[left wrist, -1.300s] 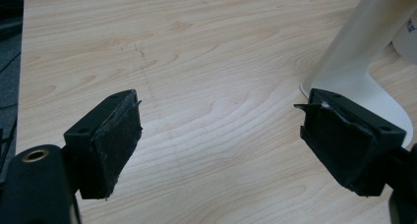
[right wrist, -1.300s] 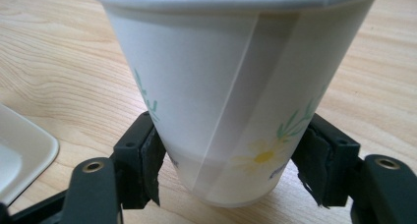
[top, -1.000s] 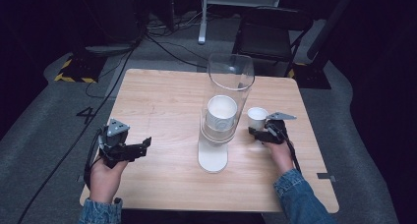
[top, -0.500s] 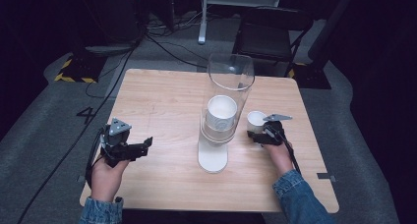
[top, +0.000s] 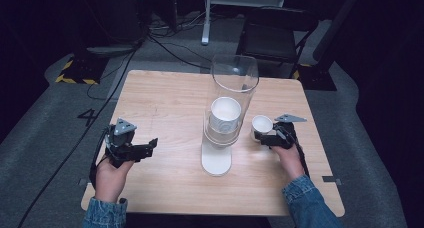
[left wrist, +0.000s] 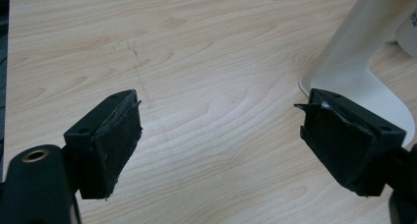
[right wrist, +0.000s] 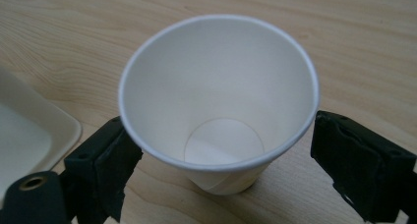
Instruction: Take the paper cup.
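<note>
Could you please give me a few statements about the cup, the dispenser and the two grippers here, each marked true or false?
1. The paper cup sits between the right gripper's jaws. True.
2. The cup lies on its side. False: it stands upright and empty.
3. The left gripper holds a cup. False: its jaws are open over bare table.
4. The clear dispenser tube holds stacked cups. True.

Matt paper cup [right wrist: 219, 101], wood-grain table [top: 165, 103]
</note>
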`<state>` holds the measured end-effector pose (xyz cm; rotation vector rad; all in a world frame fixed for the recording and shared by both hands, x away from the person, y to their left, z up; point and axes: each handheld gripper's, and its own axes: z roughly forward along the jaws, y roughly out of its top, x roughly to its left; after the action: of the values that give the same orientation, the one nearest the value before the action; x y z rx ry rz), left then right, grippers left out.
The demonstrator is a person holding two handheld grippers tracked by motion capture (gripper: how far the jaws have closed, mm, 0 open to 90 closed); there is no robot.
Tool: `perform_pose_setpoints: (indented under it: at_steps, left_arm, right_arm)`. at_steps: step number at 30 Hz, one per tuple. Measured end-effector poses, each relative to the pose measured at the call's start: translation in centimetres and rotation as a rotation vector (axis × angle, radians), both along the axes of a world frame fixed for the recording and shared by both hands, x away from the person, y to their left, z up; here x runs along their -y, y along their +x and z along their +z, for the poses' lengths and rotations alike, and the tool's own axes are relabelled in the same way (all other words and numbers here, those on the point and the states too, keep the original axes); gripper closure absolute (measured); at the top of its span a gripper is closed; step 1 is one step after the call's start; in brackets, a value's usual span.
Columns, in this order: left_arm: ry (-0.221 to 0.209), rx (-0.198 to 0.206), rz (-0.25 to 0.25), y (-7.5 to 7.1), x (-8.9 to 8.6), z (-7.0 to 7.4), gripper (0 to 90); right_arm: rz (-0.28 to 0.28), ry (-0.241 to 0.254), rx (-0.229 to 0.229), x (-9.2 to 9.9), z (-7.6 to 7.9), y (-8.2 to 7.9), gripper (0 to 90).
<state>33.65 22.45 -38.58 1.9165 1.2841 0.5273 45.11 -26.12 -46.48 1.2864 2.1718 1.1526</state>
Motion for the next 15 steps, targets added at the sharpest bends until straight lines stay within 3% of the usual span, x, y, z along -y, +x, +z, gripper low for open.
perform_pose_setpoints:
  at_steps: [4, 6, 10, 15]
  left_arm:
    - [0.002, -0.004, -0.004, 0.3, 0.1, 0.0, 15.5]
    - [0.003, -0.005, -0.006, 0.4, 0.1, 0.0, 15.5]
    - [0.006, -0.009, -0.01, 0.5, 0.2, 0.0, 15.5]
    - [0.007, -0.012, -0.011, 0.7, 0.1, -0.1, 15.5]
  right_arm:
    - [0.01, 0.061, 0.056, 0.7, 1.9, -1.2, 12.4]
    - [0.015, 0.059, 0.056, 0.8, 2.3, -1.4, 12.4]
    - [0.031, 0.02, 0.094, 1.8, 4.5, -2.7, 13.6]
    - [0.044, 0.036, 0.114, 3.0, 5.7, -3.7, 14.2]
